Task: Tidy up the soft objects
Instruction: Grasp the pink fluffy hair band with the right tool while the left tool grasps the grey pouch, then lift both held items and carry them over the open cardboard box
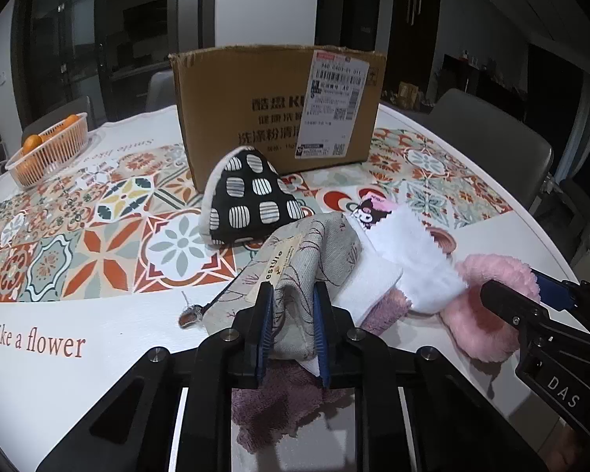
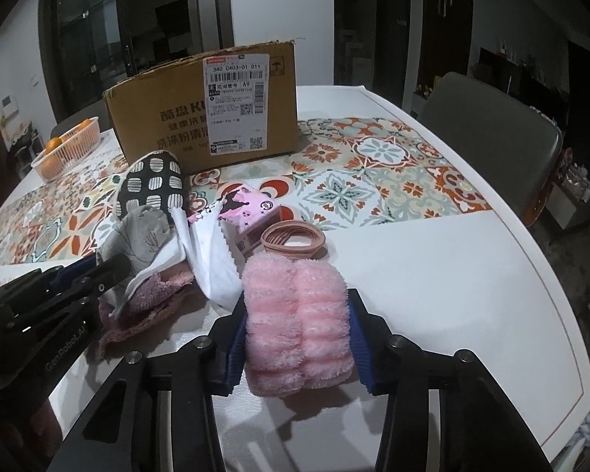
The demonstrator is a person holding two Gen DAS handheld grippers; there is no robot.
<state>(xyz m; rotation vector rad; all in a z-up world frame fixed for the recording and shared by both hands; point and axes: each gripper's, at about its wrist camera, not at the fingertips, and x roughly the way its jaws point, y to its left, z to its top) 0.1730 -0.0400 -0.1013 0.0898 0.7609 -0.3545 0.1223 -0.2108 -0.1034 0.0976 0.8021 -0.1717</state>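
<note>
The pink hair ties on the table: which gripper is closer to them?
Right. The right gripper clamps the fluffy pink cloth just before the hair ties; the left gripper grips a grey pouch farther off.

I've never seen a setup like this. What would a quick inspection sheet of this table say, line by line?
Surface: white table with a patterned tile-print runner.
Job's things: grey floral fabric pouch, fluffy pink cloth, black white-patterned mitt, white cloth, mauve towel.
Clutter: brown cardboard box, orange basket of oranges, pink cartoon box, pink hair ties.
Grippers: left gripper jaws shut on the pouch; right gripper jaws shut on the pink cloth.
Cables: nothing seen.
Surroundings: grey chairs, dark room.
</note>
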